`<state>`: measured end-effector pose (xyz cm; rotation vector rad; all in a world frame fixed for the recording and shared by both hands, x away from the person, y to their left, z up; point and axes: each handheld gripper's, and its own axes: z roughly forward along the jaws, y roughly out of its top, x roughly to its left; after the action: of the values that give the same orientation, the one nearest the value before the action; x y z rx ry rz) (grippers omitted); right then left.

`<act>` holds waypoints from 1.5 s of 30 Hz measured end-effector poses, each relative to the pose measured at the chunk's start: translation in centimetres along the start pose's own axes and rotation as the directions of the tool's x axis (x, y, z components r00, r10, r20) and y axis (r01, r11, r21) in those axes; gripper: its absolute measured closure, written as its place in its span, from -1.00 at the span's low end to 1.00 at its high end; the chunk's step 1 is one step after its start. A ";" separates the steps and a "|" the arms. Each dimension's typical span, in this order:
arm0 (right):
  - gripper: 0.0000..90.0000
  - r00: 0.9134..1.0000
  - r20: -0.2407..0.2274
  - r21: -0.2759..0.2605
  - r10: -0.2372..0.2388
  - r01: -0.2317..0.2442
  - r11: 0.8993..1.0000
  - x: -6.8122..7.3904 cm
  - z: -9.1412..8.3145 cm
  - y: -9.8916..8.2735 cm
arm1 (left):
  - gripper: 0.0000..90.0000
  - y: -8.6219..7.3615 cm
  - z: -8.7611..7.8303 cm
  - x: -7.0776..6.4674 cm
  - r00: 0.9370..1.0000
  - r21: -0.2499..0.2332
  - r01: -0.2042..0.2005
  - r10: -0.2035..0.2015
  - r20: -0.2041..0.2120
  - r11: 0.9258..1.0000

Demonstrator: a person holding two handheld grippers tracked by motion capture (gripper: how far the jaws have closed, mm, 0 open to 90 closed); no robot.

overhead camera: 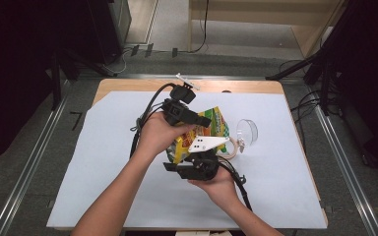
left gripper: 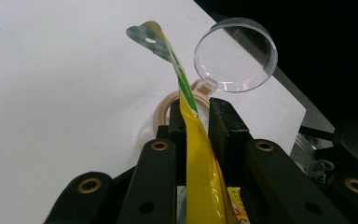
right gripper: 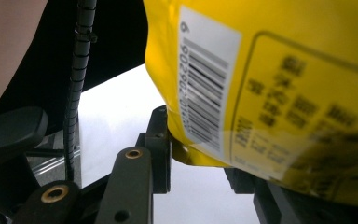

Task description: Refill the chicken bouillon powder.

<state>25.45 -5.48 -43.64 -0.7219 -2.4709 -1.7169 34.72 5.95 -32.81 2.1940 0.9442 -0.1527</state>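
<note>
A yellow snack bag (overhead camera: 215,124) with a green top seal hangs above the white sheet between my two grippers. My left gripper (overhead camera: 203,121) comes in from the upper left. In the left gripper view its jaws pinch the bag's thin side edge (left gripper: 196,154), so the left gripper (left gripper: 198,116) is shut on it. My right gripper (overhead camera: 193,157) sits below the bag, jaws pointing up. In the right gripper view the barcode side of the bag (right gripper: 261,84) looms close. Its lower corner sits between the jaws of the right gripper (right gripper: 200,158), which close on it.
A clear container with a beige rim (overhead camera: 232,147) and a hinged clear lid (overhead camera: 246,132) standing open rests on the white sheet (overhead camera: 103,167) just right of the bag. In the left gripper view the lid (left gripper: 235,53) lies beyond the jaws. Cables trail from both grippers.
</note>
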 end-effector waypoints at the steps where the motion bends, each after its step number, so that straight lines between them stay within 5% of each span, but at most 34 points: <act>1: 0.52 1.000 -0.002 0.000 0.002 -0.002 1.000 0.0 0.0 0.0 | 0.77 0.0 0.0 0.0 1.000 0.000 0.002 -0.002 -0.002 1.000; 45: 0.52 1.000 -0.007 -0.019 0.018 -0.018 1.000 0.0 0.2 0.2 | 0.79 0.4 -0.1 -0.4 0.999 0.022 0.007 -0.006 -0.031 1.000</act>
<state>25.52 -5.22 -43.57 -0.7369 -2.4390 -1.7362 34.67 5.58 -32.38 2.2196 0.9710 -0.1326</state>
